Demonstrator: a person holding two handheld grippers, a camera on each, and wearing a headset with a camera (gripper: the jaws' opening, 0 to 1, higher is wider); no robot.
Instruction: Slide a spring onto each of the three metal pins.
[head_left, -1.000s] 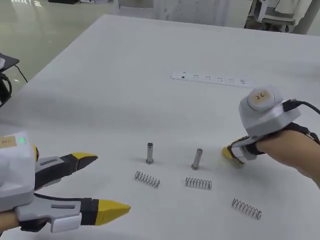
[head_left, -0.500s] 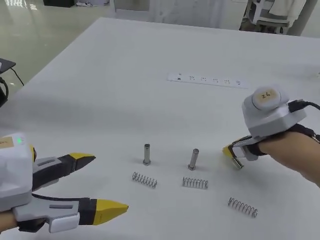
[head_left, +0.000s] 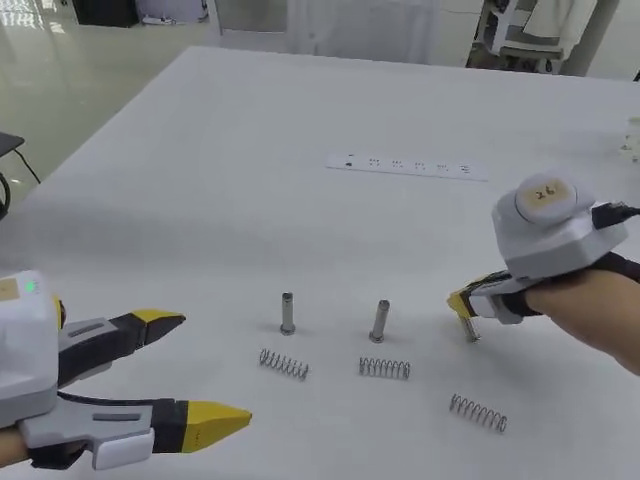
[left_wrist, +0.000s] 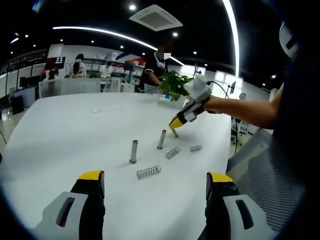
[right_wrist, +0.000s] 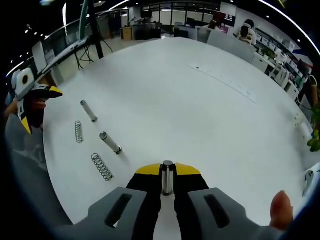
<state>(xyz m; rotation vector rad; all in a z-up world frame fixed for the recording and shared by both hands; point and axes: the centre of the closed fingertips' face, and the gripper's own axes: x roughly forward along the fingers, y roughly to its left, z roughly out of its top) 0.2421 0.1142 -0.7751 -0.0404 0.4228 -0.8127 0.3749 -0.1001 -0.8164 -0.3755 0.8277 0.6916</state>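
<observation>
Barely shifted since a second ago, the right hand-held gripper (head_left: 468, 312) stays clamped on the third metal pin (head_left: 471, 328), its long axis near upright and its lower end close to the table (head_left: 250, 150). Two other pins (head_left: 287, 312) (head_left: 379, 320) stand upright to its left. Three springs (head_left: 284, 364) (head_left: 385, 368) (head_left: 477, 412) lie flat nearer the table's near edge, axes roughly along it. At the near left, the left hand-held gripper (head_left: 205, 367) hovers wide open. A power strip (head_left: 405, 166) lies toward the far edge.

Table (head_left: 200, 150) bears two upright pins (head_left: 287, 313) (head_left: 379, 321), three springs (head_left: 283, 363) (head_left: 384, 368) (head_left: 477, 412), perhaps a power strip (head_left: 405, 167).
</observation>
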